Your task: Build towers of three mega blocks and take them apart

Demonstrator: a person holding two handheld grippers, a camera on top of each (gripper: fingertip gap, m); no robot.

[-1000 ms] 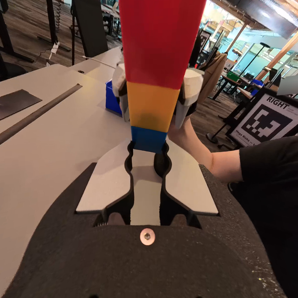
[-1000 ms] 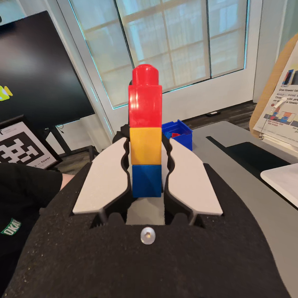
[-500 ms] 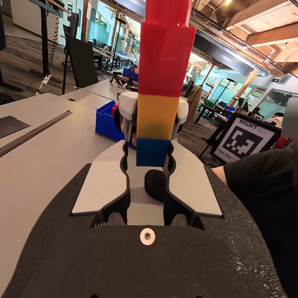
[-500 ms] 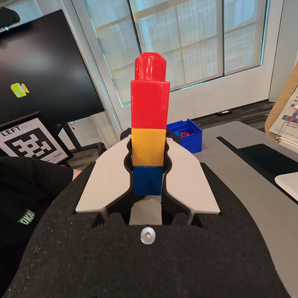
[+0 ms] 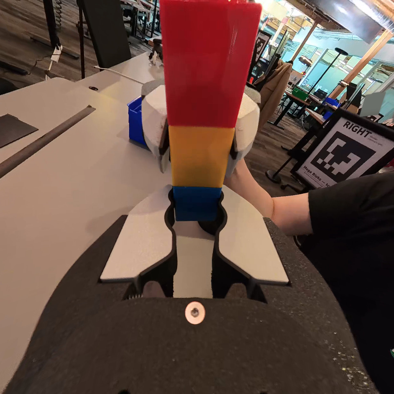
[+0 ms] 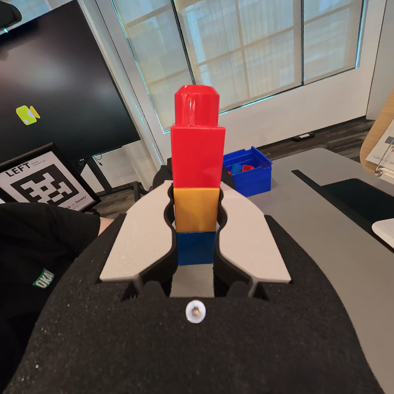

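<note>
Tower of red block (image 6: 197, 156), yellow block (image 6: 196, 209), blue block (image 5: 196, 203) up off desk (image 5: 64, 181), left gripper (image 5: 195, 204) fingers pinching blue, right gripper (image 6: 195, 210) fingers pinching yellow; disassembly step, next needs steady opposed pull.

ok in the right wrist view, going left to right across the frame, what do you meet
black sleeve → framed marker sign → block tower held in the right tongs → blue bin → black mat
</note>
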